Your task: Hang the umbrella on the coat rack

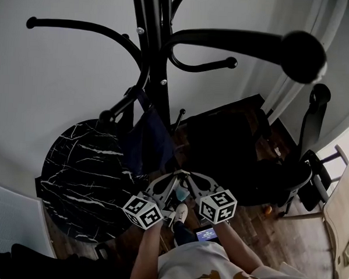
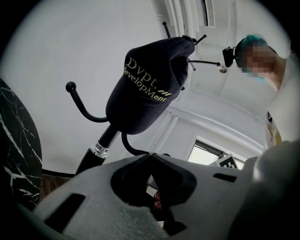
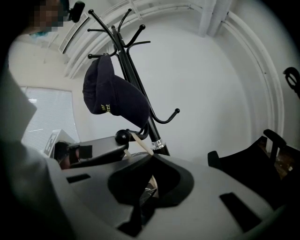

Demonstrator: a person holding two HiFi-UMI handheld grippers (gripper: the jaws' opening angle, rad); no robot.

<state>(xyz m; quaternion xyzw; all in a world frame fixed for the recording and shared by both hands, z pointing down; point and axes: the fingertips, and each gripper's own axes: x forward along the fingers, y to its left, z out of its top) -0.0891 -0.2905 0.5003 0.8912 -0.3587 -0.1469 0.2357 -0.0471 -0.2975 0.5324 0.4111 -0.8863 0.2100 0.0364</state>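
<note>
The black coat rack (image 1: 160,77) stands straight ahead against the white wall, its curved hooks spreading overhead. A navy cap (image 1: 142,143) with gold lettering hangs from one hook (image 2: 145,89) (image 3: 112,96). I cannot make out an umbrella in any view. My left gripper (image 1: 172,178) and right gripper (image 1: 187,177) are held low in front of my body, tips close together, both pointing up at the rack. The left gripper (image 2: 151,155) is shut, its tips touching. The right gripper (image 3: 151,157) is also shut. Something small and crinkly shows in the hollow below its tips; what it is stays unclear.
A round black marble table (image 1: 85,178) stands left of the rack. A black armchair (image 1: 232,150) sits to the right, a black office chair (image 1: 312,120) beyond it, and a wooden chair (image 1: 340,209) at the right edge. A lit phone (image 1: 207,233) shows near my waist.
</note>
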